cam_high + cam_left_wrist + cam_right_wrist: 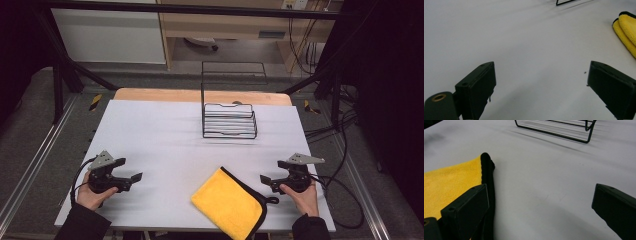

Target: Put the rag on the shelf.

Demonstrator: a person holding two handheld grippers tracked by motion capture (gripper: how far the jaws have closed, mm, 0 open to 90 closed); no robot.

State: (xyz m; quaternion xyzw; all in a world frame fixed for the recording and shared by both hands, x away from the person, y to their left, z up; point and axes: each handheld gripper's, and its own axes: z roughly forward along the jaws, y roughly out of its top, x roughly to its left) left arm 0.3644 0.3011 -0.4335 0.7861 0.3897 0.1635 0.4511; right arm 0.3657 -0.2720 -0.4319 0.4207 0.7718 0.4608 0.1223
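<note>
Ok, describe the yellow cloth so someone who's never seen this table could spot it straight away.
Start at the white table and go to its near edge, between the two hand-held grippers and closer to the right hand-held gripper. There lies the folded yellow microfiber cloth with black edging. It is the only soft, coloured thing; the black wire rack stands farther back.

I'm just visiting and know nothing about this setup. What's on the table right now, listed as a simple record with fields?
Surface: white table
Cloth: folded yellow cloth with black edging, near front edge, lying flat
Rack: black wire rack, empty, at the far middle of the table
Left gripper: held in a hand, jaws open, holding nothing
Right gripper: held in a hand, jaws open, just right of the cloth, holding nothing
</note>
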